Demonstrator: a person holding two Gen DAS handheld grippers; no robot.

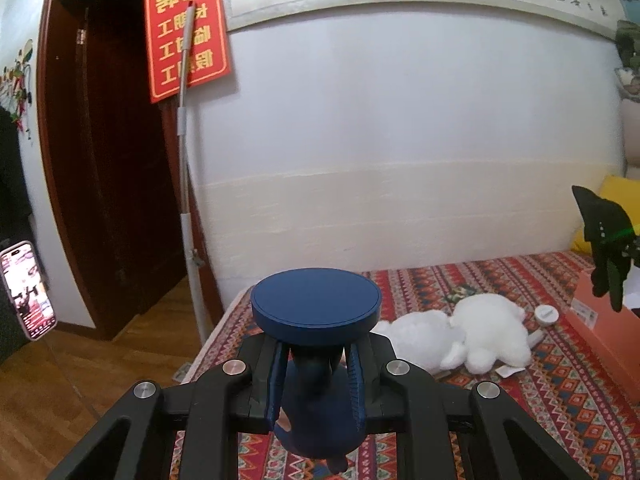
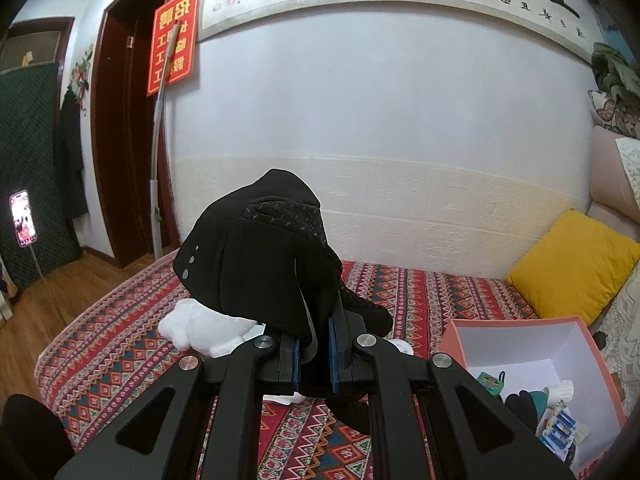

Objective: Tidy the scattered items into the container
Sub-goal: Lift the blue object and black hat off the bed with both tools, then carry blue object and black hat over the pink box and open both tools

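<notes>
My left gripper [image 1: 316,360] is shut on a dark blue stand with a round flat disc top [image 1: 316,300], held above the patterned bedspread [image 1: 540,392]. Its blue fingers [image 1: 358,384] pinch the stem under the disc. My right gripper [image 2: 314,344] is shut on a black cap [image 2: 256,252], which drapes over the fingers and hides their tips. In the left wrist view the cap [image 1: 604,232] hangs at the right edge. The pink open box [image 2: 452,336] lies to the lower right with several small items inside. A white plush toy [image 1: 480,332] lies on the bed.
A small white round item [image 1: 547,314] lies beside the plush and the box [image 1: 600,320]. A yellow cushion [image 2: 568,264] leans at the bed's far right. At the left are a mop pole [image 1: 186,200], a dark doorway and a phone on a stand [image 1: 28,292].
</notes>
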